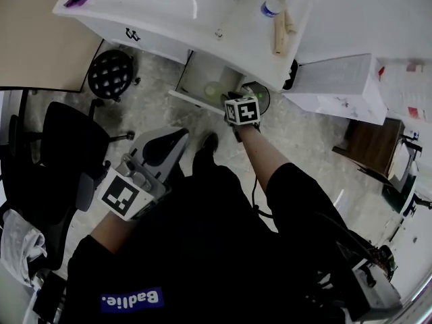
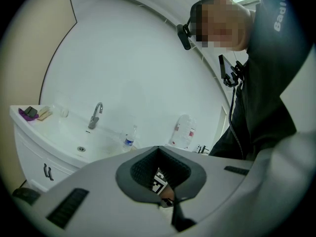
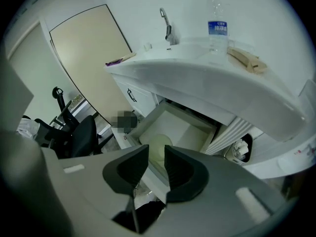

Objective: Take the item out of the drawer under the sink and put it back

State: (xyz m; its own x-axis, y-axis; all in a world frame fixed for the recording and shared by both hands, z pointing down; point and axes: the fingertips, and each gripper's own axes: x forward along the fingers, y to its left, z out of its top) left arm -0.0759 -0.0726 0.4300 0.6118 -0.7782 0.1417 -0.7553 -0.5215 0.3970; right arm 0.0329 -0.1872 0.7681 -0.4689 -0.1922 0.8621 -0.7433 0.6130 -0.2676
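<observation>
Looking down in the head view, the white sink (image 1: 169, 9) fills the top of the frame, and the drawer (image 1: 196, 69) beneath it stands pulled out just above centre. A pale green round item (image 1: 214, 90) lies inside the drawer. The right gripper (image 1: 235, 98) points down at the drawer's near edge, just right of the item. The left gripper (image 1: 177, 138) is at lower left, well apart from the drawer.

In the left gripper view, the left gripper (image 2: 158, 149) has its jaws closed tip to tip with nothing between them. The other gripper's marker cube shows through the hollow of its pads. The sink (image 2: 64, 132) with its faucet (image 2: 95, 115) sits at mid left.

In the right gripper view, the right gripper (image 3: 156, 153) has its jaws parted by a narrow gap and grips nothing. The item (image 3: 158, 143) shows through that gap, resting on the floor of the drawer (image 3: 192, 127) near its front. A water bottle (image 3: 217, 28) stands on the sink (image 3: 197, 68) above.
</observation>
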